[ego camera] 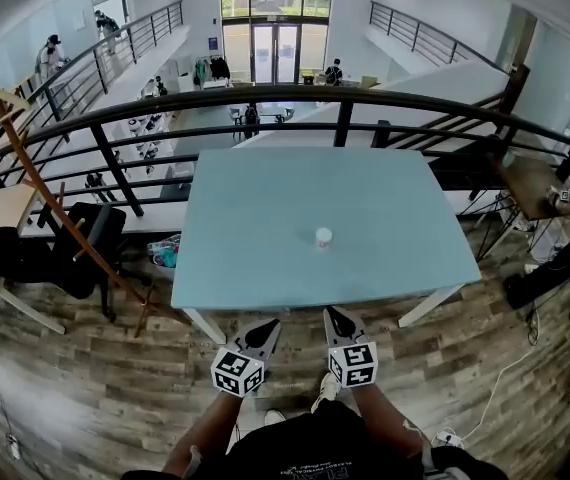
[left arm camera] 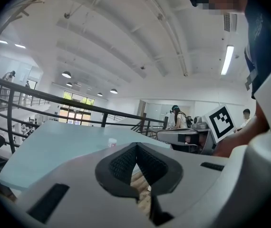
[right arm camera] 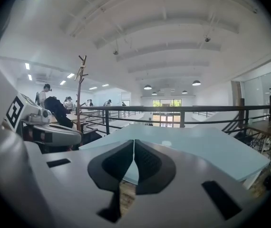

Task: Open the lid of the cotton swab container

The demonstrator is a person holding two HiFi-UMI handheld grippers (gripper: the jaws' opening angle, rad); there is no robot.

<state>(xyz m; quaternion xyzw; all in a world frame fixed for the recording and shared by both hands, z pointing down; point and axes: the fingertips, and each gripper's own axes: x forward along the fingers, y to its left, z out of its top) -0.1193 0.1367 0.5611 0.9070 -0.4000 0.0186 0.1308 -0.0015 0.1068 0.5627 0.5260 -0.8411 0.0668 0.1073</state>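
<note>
A small white round cotton swab container (ego camera: 323, 236) stands alone near the middle of the pale blue table (ego camera: 265, 238). It shows as a tiny white tub (left arm camera: 112, 142) in the left gripper view and as a faint pale spot (right arm camera: 166, 143) in the right gripper view. My left gripper (ego camera: 271, 324) and right gripper (ego camera: 333, 314) hang side by side just short of the table's near edge, well away from the container. Both are shut with nothing between their jaws, as the left gripper (left arm camera: 136, 145) and right gripper (right arm camera: 133, 141) show in their own views.
A black railing (ego camera: 295, 98) runs along the table's far side above an open atrium. A coat rack (ego camera: 35, 168) and a dark chair (ego camera: 80, 248) stand to the left. Another desk (ego camera: 535, 183) with a seated person is at the right. Wood floor surrounds the table.
</note>
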